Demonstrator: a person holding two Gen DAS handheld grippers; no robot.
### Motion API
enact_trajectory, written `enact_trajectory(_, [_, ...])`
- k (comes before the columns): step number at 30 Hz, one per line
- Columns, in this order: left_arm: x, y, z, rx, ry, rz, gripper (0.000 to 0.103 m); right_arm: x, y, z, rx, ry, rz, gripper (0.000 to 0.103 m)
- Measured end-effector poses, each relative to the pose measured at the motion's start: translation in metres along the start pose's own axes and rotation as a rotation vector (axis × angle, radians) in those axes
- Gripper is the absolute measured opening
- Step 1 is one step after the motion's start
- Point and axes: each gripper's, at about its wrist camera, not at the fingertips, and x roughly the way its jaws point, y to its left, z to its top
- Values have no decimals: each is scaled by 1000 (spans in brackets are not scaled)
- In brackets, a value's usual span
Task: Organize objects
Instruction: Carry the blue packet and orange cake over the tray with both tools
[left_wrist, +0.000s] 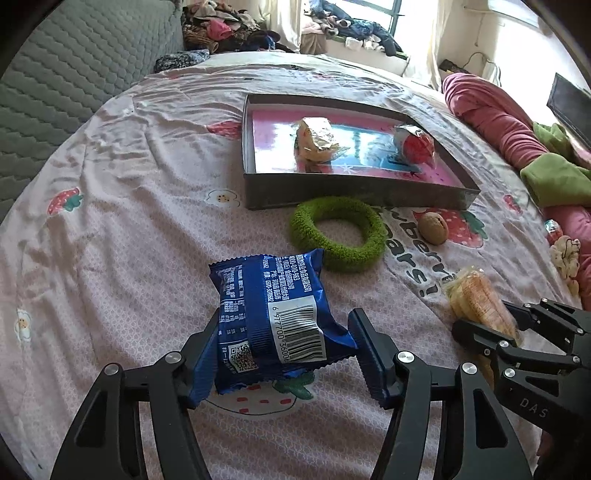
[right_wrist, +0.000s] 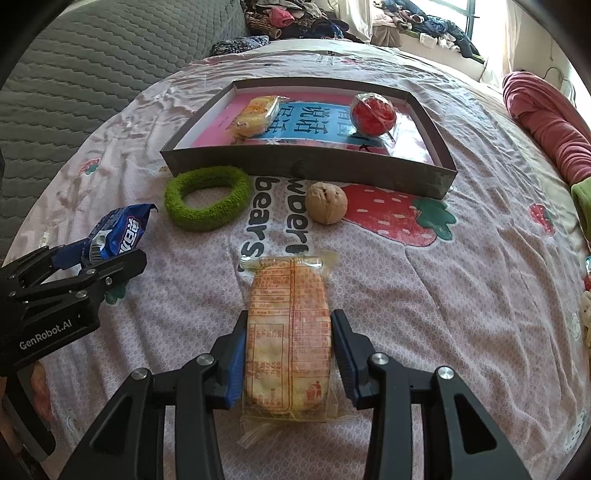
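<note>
Two grippers are at work above the strawberry-print bedsheet (right_wrist: 461, 295). Nearest me, my left gripper (left_wrist: 282, 341) is clamped on a blue snack packet (left_wrist: 273, 321), barcode side up, one pad pressed to each edge. My right gripper (right_wrist: 288, 350) is closed around a clear-wrapped orange biscuit pack (right_wrist: 290, 332), which lies lengthwise between the pads, its far end pointing away from me; in the left wrist view the same pack shows at the right edge.

Beyond the packets, a green fuzzy ring (right_wrist: 207, 197) lies flat on the sheet, just in front of the box, and a walnut (right_wrist: 327, 203) rests to its right, apart from it.

Farther on sits a shallow grey box (right_wrist: 306, 166) with a pink and blue printed floor. Inside it, a yellow wrapped cake (right_wrist: 256, 114) lies toward the left and a red wrapped ball (right_wrist: 373, 112) toward the right, well apart.

At the far edge, piled clothes (left_wrist: 229, 26) lie by the window, and a pink blanket (left_wrist: 491, 110) is bunched along the right side.
</note>
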Motion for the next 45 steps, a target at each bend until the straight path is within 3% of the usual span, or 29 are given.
enact_trajectory(23, [-51,-19,14,16,-74,11,67,-57,-3,8,3,-90,11,42])
enact_trajectory(45, [-109,-53,72,63,-185,28,67,-126,-22,63,-15,-205,-19,42])
